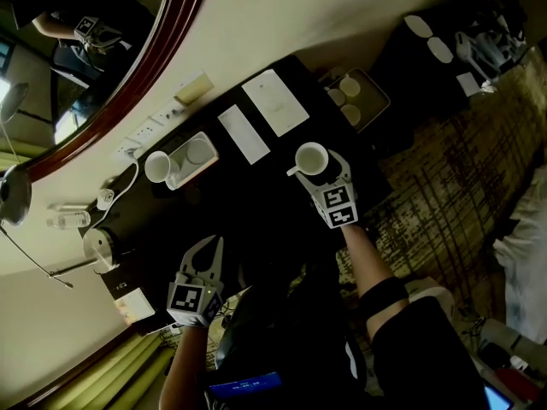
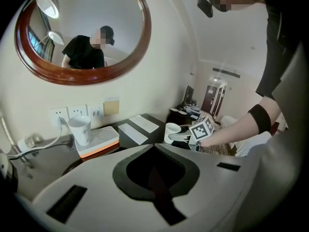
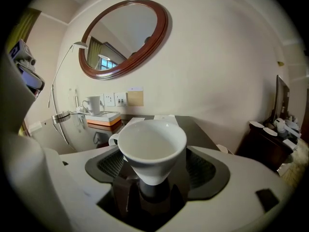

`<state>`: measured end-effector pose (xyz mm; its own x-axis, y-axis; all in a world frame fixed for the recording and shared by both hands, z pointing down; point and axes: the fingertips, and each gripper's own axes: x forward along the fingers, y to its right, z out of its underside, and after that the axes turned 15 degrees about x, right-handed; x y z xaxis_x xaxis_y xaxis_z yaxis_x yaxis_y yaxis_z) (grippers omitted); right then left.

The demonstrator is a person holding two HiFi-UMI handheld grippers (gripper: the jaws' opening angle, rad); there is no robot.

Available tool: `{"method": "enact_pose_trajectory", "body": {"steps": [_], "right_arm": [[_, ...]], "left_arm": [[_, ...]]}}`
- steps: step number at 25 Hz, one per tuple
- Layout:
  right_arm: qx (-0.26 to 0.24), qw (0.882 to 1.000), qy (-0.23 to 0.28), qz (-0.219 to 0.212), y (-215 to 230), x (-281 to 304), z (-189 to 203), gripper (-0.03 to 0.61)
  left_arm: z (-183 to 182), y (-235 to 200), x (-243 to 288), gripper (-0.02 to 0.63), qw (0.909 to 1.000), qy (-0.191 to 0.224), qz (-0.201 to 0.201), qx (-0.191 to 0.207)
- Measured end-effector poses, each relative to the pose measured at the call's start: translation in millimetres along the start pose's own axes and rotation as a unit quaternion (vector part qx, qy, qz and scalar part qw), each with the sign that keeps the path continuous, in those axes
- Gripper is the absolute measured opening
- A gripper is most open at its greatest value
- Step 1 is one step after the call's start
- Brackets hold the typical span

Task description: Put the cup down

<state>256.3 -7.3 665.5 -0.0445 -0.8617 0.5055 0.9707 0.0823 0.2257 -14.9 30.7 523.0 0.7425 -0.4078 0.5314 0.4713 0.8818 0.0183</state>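
Right gripper view: the white cup stands upright on the dark counter between the spread jaws of the right gripper, its pads just clear of it. The left gripper is pressed together and empty. Farther off, a second cup sits on a tray.

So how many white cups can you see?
2. One cup stands between the right tongs; the second cup sits on the tray by the wall. The side table may hold more.
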Motion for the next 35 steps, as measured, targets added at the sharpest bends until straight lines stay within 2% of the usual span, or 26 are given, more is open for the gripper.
{"method": "enact_pose_trajectory", "body": {"steps": [5,8,11,12,17,21,25,27,35], "right_arm": [[-0.007,1.000,-0.001,-0.008,-18,-38,-20,0.434],[-0.012,0.999,0.001,-0.033,-48,-68,-42,0.428],[-0.033,0.996,-0.002,-0.078,-87,-87,-64,0.357],[-0.043,0.995,-0.003,-0.095,-101,-90,-70,0.309],[-0.083,0.979,-0.014,-0.183,-166,-85,-86,0.149],[-0.098,0.973,-0.023,-0.210,-193,-77,-92,0.056],[-0.102,0.971,-0.035,-0.215,-209,-73,-88,0.011],[-0.098,0.969,-0.042,-0.222,-216,-73,-84,0.011],[-0.099,0.964,-0.056,-0.242,-231,-70,-75,0.011]], "left_arm": [[-10,-6,-15,0.000,0.9998,0.010,-0.019,-0.006],[-18,-15,-28,0.000,0.9993,0.014,-0.035,-0.009],[-26,-23,-37,0.000,0.9982,0.023,-0.054,-0.012],[-27,-27,-40,0.000,0.9976,0.027,-0.062,-0.016],[-15,-47,-55,0.000,0.9934,0.040,-0.106,-0.021],[-3,-60,-76,0.000,0.9872,0.040,-0.148,-0.043],[16,-72,-98,0.000,0.9801,0.037,-0.183,-0.068],[21,-75,-108,0.000,0.9772,0.037,-0.195,-0.076],[30,-74,-124,0.000,0.9753,0.036,-0.206,-0.072]]}}
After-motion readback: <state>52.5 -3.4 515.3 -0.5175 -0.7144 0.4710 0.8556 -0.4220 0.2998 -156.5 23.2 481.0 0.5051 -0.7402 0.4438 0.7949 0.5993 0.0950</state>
